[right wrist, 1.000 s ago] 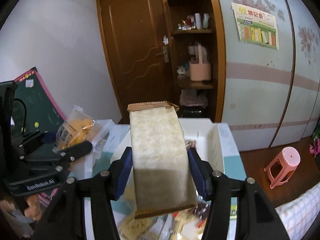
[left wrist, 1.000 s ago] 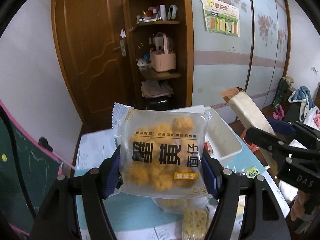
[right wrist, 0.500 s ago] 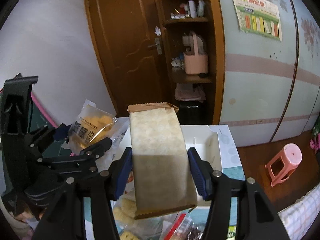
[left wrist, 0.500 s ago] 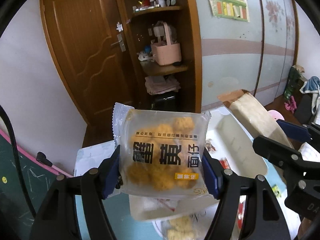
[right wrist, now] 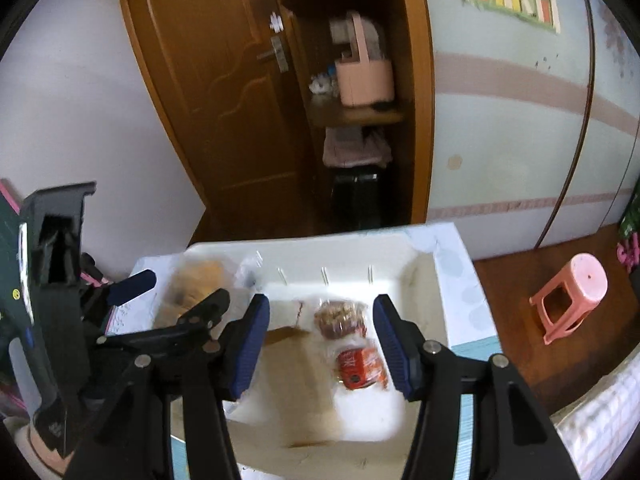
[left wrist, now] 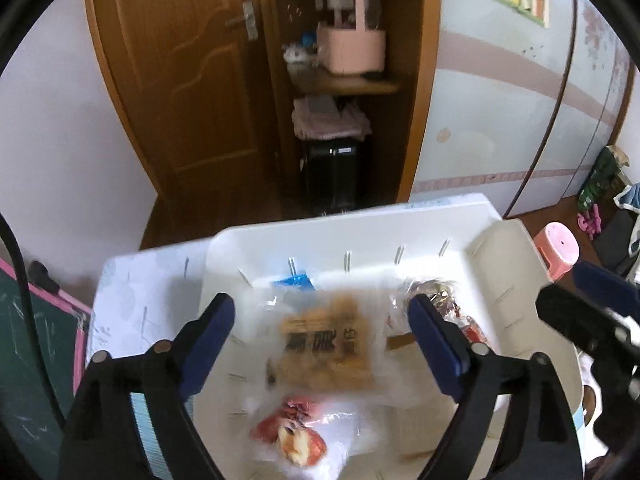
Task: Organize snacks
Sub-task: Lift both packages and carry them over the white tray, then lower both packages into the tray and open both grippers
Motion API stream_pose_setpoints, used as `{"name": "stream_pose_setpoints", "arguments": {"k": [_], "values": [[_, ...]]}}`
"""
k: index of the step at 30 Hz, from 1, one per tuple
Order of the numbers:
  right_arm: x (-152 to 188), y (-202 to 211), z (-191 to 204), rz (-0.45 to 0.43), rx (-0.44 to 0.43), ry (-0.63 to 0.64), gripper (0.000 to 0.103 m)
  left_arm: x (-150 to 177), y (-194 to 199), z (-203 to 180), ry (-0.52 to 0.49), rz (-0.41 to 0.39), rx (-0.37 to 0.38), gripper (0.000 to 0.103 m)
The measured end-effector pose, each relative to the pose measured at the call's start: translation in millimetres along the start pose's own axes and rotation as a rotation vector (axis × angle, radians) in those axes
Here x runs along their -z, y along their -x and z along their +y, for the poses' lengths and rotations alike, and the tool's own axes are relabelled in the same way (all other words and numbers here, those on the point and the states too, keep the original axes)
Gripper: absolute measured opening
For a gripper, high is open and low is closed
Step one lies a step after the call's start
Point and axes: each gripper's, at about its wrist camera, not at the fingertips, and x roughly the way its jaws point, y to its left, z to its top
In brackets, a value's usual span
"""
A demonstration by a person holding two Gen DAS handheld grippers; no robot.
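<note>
A white bin [left wrist: 500, 240] [right wrist: 424, 264] sits on the table. My left gripper [left wrist: 320, 344] is open above it; the clear yellow-snack packet [left wrist: 326, 346] is blurred between and below the jaws, loose over the bin. My right gripper [right wrist: 320, 338] is open over the bin; the tan cracker packet [right wrist: 296, 384] is blurred below it in the bin. A brownish snack bag [right wrist: 340, 318] and a red packet [right wrist: 358, 364] lie in the bin. A red-and-white packet [left wrist: 292, 436] lies near the bin's front.
A wooden door [right wrist: 208, 80] and shelf niche with a pink basket [right wrist: 362, 76] stand behind the table. A pink stool [right wrist: 568, 296] is on the floor at right. A chalkboard [left wrist: 28, 352] leans at left.
Both grippers moved forward over the bin, tilted down and opened. The yellow-snack packet and the tan cracker packet left the jaws and dropped toward the bin.
</note>
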Motion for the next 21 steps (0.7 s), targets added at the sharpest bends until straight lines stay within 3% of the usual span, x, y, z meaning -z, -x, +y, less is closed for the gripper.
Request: {"name": "stream_pose_setpoints", "arguments": {"k": [5,15,21], "values": [[9,-18,-2,0.047,0.027,0.011,0.055,5,-16,1,-0.009,0.030,-0.018,0.091],[16,-24,-3,0.084,0.030,0.014,0.055,15,-13,2,0.011,0.058,0.037,0.091],[21,-23,-4,0.103,0.034,0.008,0.064,20,-6,4,0.033,0.082,0.092,0.092]]}}
